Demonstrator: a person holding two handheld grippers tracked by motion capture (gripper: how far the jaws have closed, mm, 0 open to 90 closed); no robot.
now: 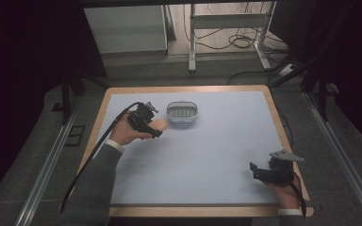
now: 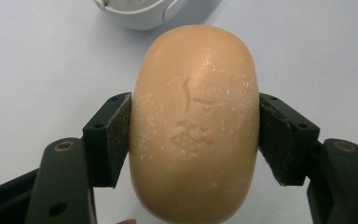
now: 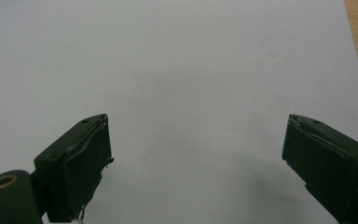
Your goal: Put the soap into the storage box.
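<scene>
A tan oval bar of soap (image 2: 196, 126) with a stamped mark is clamped between both pads of my left gripper (image 2: 195, 135). In the high view the soap (image 1: 160, 124) pokes out of the left gripper (image 1: 154, 127), just left of a white soap dish (image 1: 182, 113) with a slatted inside; a corner of that dish (image 2: 140, 11) lies just beyond the bar. My right gripper (image 1: 257, 172) rests near the table's front right corner, its jaws standing wide apart over bare mat (image 3: 196, 154) with nothing between them.
A pale blue mat (image 1: 207, 150) covers the wooden table, whose edge (image 1: 283, 127) runs close to the right hand. A cable (image 1: 94, 150) trails from the left gripper along the sleeve. Beyond the table stand a white cabinet (image 1: 125, 28) and a metal frame (image 1: 226, 28).
</scene>
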